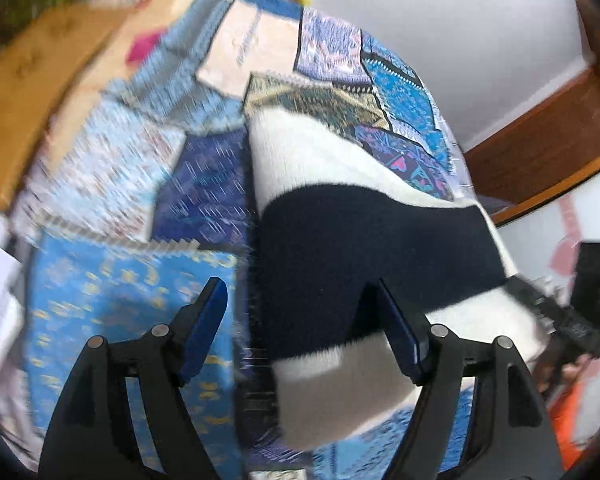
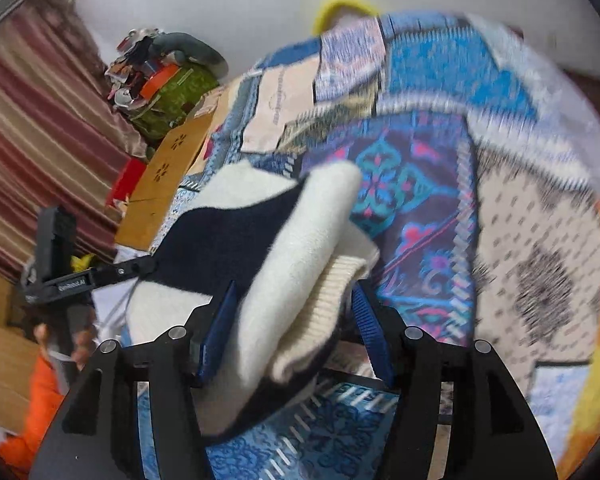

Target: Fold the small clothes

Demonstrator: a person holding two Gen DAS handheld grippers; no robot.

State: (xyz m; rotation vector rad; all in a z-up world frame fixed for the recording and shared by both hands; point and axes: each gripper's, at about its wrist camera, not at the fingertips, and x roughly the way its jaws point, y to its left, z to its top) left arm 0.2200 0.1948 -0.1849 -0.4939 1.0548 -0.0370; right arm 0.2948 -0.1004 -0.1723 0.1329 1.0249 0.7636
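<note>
Your navy-and-cream sweater [image 2: 260, 248] looks half folded; right tongs [image 2: 296, 320] are clamped on it, left tongs [image 1: 300, 312] spread apart over the patchwork bedspread [image 1: 120, 184].

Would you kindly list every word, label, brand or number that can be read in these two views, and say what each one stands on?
Label on the side of the left gripper, right wrist view: white lettering, too small and blurred to read for certain.
Cream patch of the patchwork bedspread, with a line of script across it: blurred, unreadable in both views.
Striped sweater: no text visible.
Nothing else carries legible writing.
</note>
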